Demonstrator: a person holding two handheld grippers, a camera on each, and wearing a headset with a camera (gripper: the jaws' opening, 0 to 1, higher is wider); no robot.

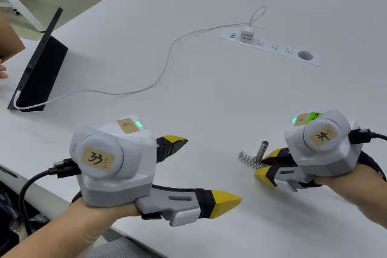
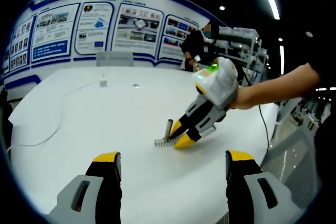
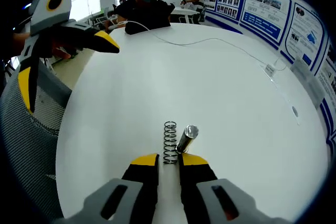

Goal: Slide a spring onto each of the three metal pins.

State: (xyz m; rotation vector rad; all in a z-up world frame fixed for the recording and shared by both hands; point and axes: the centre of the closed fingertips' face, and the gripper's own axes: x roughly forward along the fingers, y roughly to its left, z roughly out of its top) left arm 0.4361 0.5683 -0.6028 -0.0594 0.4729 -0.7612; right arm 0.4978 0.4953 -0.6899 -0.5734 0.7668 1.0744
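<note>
my grey plastic left claw (image 1: 202, 173), yellow wedge tips, gapes wide and empty. the right claw (image 3: 169, 160) nearly closes around one coiled wire spring (image 3: 169, 137); gripping, i cannot tell. one shiny cylindrical metal pin (image 3: 186, 139) lies just beside it.

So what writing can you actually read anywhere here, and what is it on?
"33": sticker on the left hand-held gripper.
"34": sticker on the right hand-held gripper.
Smaller tape piece on the left one: nothing legible.
Wall posters: text too blurred to read.
</note>
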